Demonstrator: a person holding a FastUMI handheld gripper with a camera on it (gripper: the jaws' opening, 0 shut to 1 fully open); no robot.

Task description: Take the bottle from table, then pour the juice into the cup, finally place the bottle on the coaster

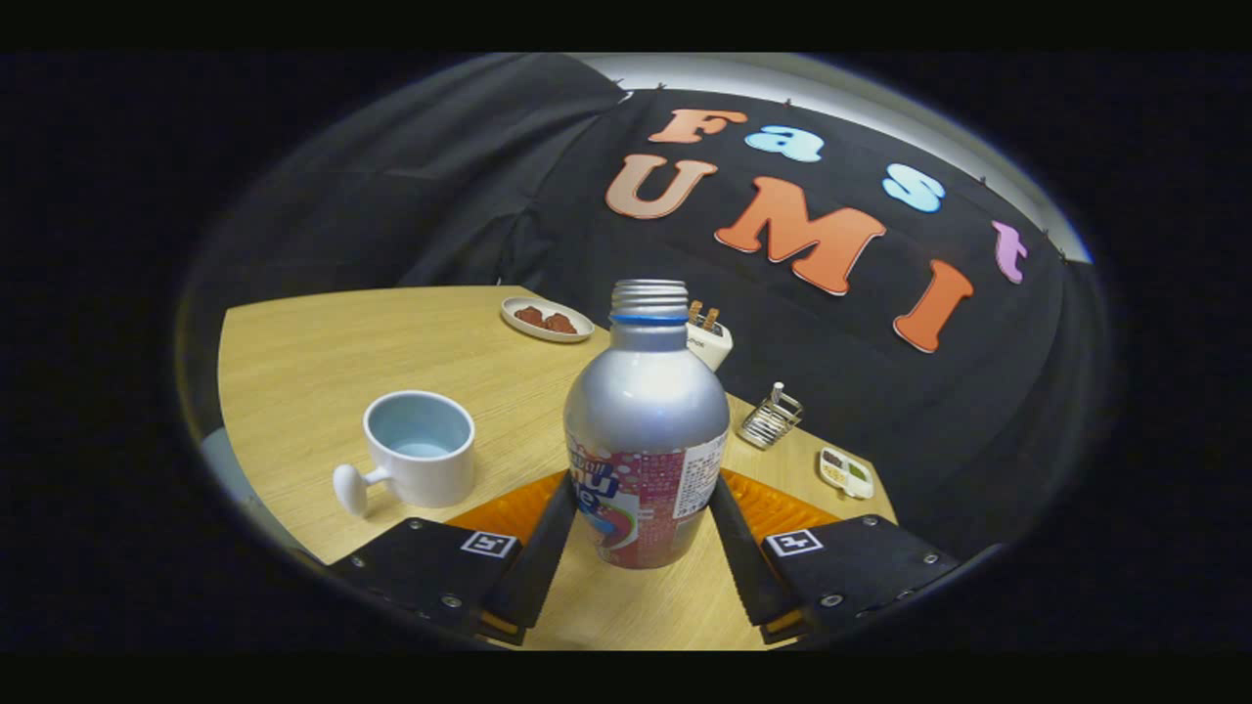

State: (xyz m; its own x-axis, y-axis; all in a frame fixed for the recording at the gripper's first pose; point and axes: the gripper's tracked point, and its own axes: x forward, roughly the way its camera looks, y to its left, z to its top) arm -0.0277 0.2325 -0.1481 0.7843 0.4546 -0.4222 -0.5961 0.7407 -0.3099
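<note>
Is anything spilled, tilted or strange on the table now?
Nothing stands out. The bottle stands upright, cap off, between the gripper fingers. The cup is upright beside it, with no spill on the table.

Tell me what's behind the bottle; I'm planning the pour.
Behind the bottle, held between the gripper fingers, a white holder with brown sticks pokes out. Its lower part is covered.

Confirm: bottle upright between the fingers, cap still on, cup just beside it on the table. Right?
Not quite: the cap is off. The gripper view shows the bottle with its threaded neck bare and open. The rest holds: it stands upright between the fingers of the gripper, which press on both its sides, and the cup sits just beside it on the table.
</note>
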